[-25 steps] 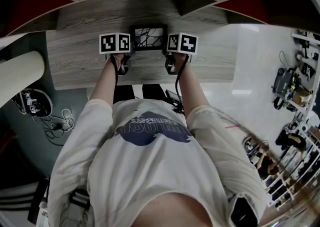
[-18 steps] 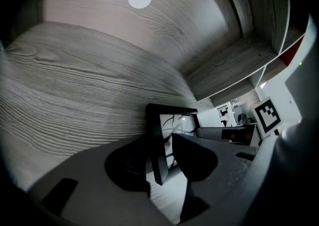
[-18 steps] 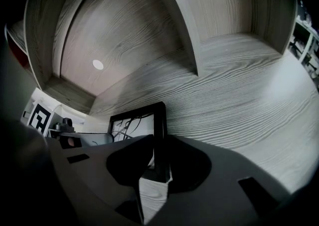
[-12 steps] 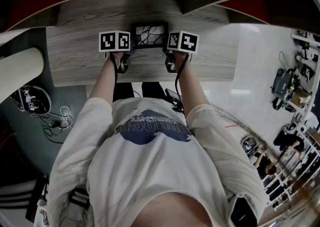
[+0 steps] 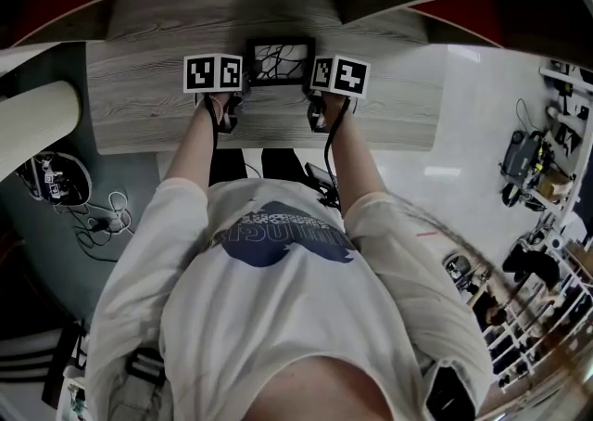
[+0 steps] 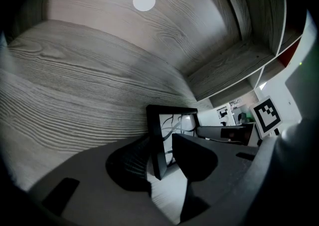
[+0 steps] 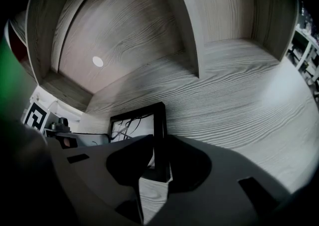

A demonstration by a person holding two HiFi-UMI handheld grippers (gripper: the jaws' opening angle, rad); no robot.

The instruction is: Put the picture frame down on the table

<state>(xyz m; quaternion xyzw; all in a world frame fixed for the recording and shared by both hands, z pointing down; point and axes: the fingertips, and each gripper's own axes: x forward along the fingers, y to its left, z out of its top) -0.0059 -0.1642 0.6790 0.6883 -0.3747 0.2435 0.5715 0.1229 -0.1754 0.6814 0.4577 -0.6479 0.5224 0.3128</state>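
Note:
A black picture frame with a white print of dark branching lines stands upright between my two grippers over the grey wood-grain table. My left gripper is shut on its left edge, and the left gripper view shows that edge between the dark jaws. My right gripper is shut on its right edge, which the right gripper view shows pinched tight. The frame's lower edge is close to the tabletop; I cannot tell whether it touches.
Behind the table rises a wood-grain back panel with a round white spot and shelf partitions. A pale cylinder and cables lie left of the table. Equipment stands on the white floor at the right.
Both grippers and the frame have edged a little farther from the person's body across the table. The grip on both edges is unchanged.

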